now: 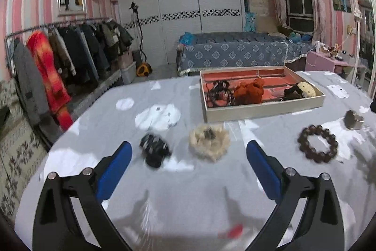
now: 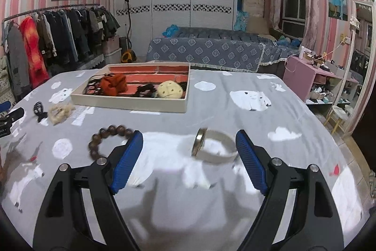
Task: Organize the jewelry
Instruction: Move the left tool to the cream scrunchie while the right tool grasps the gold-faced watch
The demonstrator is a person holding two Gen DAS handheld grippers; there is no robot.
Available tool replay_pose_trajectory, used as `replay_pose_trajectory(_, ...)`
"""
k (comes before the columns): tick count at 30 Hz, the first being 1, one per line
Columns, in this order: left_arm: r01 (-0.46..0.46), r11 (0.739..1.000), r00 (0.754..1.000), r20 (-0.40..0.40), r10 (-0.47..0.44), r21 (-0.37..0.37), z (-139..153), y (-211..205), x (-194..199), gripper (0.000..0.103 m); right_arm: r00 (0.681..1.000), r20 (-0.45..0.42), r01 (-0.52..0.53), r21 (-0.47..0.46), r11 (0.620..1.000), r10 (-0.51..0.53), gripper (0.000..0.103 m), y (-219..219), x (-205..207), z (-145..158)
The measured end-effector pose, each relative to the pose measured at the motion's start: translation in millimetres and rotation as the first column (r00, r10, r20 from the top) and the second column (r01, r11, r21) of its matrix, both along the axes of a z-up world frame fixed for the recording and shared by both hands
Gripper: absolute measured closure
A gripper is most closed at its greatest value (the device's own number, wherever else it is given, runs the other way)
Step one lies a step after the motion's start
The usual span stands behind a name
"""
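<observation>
A shallow cream tray [image 1: 263, 111] with a red lining sits far on the grey cloth; it also shows in the right wrist view [image 2: 131, 102]. It holds an orange scrunchie [image 1: 250, 92], black pieces and a cream round item. My left gripper [image 1: 189, 152] is open and empty above a black hair clip [image 1: 154, 149] and a cream fluffy scrunchie [image 1: 209, 141]. My right gripper [image 2: 189, 142] is open around a silver bangle [image 2: 215, 146], not touching it. A brown bead bracelet [image 2: 109, 139] lies by its left finger and shows in the left wrist view [image 1: 317, 144].
The grey patterned tablecloth [image 2: 235, 86] covers a rounded table. A clothes rack [image 1: 58, 58] stands to the left, a blue-covered bed [image 1: 235, 53] behind, and a pink desk [image 2: 312, 77] to the right.
</observation>
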State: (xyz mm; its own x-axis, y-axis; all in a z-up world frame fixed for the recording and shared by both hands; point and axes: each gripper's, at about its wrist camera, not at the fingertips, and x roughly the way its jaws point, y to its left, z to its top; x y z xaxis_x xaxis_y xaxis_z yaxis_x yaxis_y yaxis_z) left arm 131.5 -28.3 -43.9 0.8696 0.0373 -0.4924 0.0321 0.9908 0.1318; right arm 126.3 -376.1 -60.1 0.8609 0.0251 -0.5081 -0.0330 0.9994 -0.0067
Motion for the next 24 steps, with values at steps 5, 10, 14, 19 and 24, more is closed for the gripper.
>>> replay_pose_trajectory(5,0.010,1.000,0.995,-0.094,-0.012,-0.021,-15.3,-10.8,45.3,0.007,0.996,-0.092,0.021,-0.005,1.000,-0.021,0.031,-11.5,46.0,-13.3)
replay_pose_trajectory(10,-0.023,1.000,0.977,-0.215,0.018,-0.019,-38.5,-14.5,79.5,0.008,0.983,-0.182,0.036,-0.012,0.999,-0.037,0.048,-17.7,74.7,-34.5)
replay_pose_trajectory(14,-0.004,1.000,0.960,-0.281,0.003,-0.003,-54.9,-21.1,93.5,0.009,0.970,-0.243,0.025,0.009,1.000,-0.022,0.061,-18.9,85.6,-50.2)
replay_pose_trajectory(19,-0.004,0.999,0.929,-0.371,-0.011,-0.038,-68.8,-16.4,109.4,0.028,0.951,-0.309,0.007,0.031,1.000,0.003,0.079,-19.5,94.6,-61.6)
replay_pose_trajectory(24,0.015,0.997,0.931,-0.361,-0.043,-0.079,-66.4,-13.4,106.6,0.072,0.950,-0.310,-0.009,0.027,1.000,0.016,0.086,-18.4,96.3,-61.3)
